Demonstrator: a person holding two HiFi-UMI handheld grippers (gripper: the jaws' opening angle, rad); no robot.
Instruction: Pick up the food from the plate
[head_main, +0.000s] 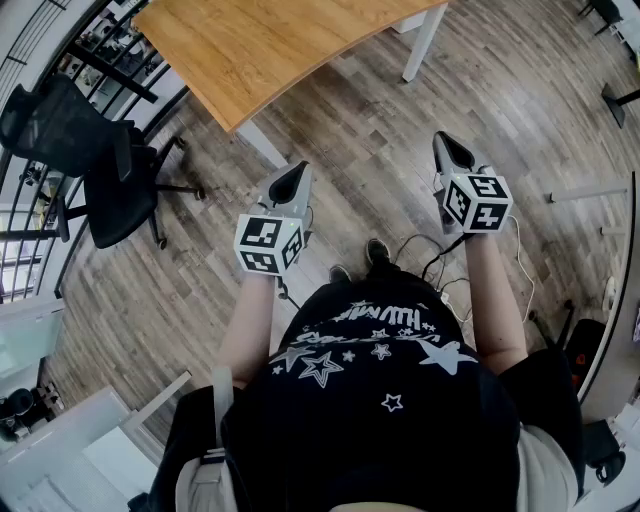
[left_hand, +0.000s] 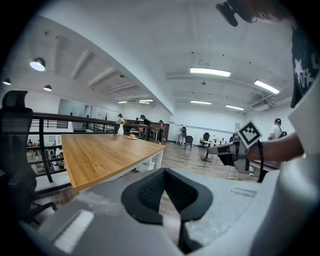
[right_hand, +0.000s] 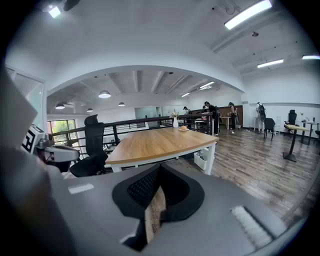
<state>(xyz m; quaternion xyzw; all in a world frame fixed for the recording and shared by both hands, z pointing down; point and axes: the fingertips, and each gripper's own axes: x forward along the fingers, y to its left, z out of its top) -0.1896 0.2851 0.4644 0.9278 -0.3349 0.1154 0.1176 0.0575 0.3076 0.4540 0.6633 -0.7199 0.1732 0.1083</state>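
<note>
Left gripper (head_main: 296, 172) and right gripper (head_main: 448, 142) are closed on nothing. The wooden table (head_main: 280, 45), at eleven o'clock, should be approached and the jaws opened before the food (right_hand: 183, 128) is reached.

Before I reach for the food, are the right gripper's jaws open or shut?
Shut. In the right gripper view, the right gripper shows its black jaws meeting at the tips, with nothing held between them.
</note>
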